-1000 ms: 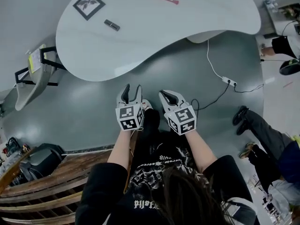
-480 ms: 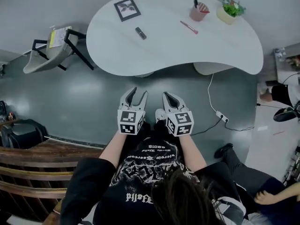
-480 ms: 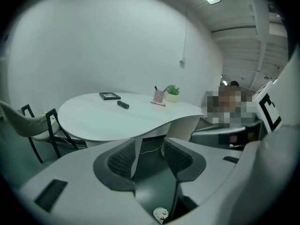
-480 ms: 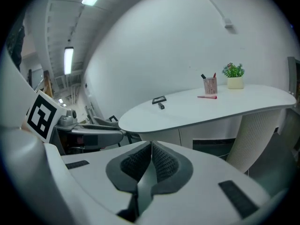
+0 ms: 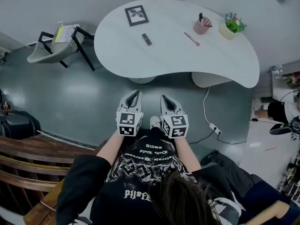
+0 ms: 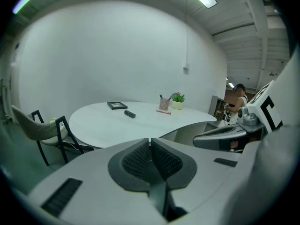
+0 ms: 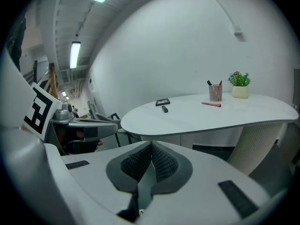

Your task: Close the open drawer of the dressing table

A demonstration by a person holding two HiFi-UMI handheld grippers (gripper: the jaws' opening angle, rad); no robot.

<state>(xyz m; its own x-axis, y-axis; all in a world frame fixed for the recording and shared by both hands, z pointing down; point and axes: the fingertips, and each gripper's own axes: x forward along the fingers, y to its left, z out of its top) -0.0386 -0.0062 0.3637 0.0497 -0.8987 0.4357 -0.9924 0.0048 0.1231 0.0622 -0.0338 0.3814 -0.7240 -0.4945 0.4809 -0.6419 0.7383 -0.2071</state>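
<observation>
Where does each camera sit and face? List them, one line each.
Head view: on the head, steeply down at the table and floor; arms, left gripper, right gripper.
Left gripper view: on that gripper, toward the table; its jaws, just closing on nothing.
Right gripper view: likewise on its gripper; jaws shut.
All share the picture frame.

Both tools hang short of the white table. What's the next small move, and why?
Probably step toward the table and reach the right gripper to what looks like the open drawer jutting from under its right end. Both grippers are short of it. The left gripper has just been closing its jaws on nothing; the right's are shut, empty.
</observation>
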